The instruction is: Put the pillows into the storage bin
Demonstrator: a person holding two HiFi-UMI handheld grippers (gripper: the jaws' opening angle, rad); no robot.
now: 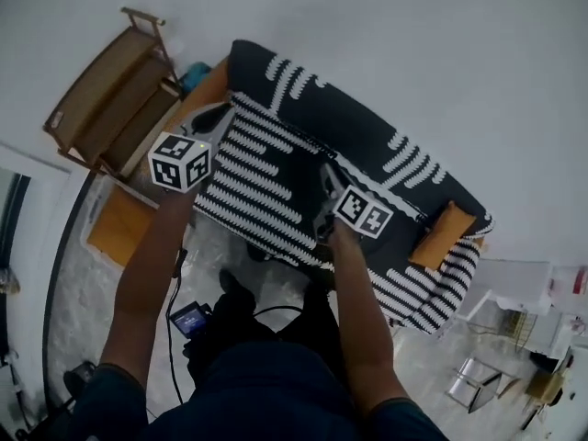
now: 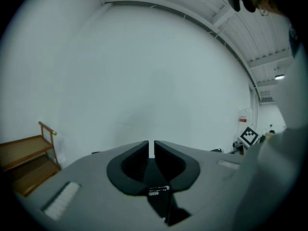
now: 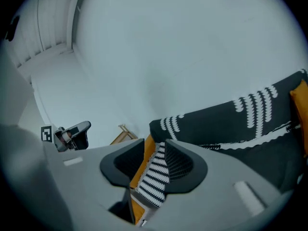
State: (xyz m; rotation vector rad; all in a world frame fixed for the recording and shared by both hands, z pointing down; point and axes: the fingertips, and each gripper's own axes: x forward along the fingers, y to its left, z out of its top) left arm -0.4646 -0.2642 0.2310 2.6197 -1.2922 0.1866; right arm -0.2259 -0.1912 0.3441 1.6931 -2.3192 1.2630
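the striped pillow point(image 1: 253, 186) – black and white on one face, orange on the other – hangs in the air in front of the dark patterned sofa point(image 1: 367, 127). the right tool point(image 3: 155, 163) pinches its edge, with striped cloth and the orange side both squeezed between the pads. the left tool point(image 2: 151, 148) sits at the pillow's other side, its jaws barely apart – only a thin slit of white wall shows between them. a small orange cushion point(image 1: 441, 235) lies at the sofa's far end, well apart from the pillow. a wooden shelf rack point(image 1: 106, 95) stands beside the sofa's near end.
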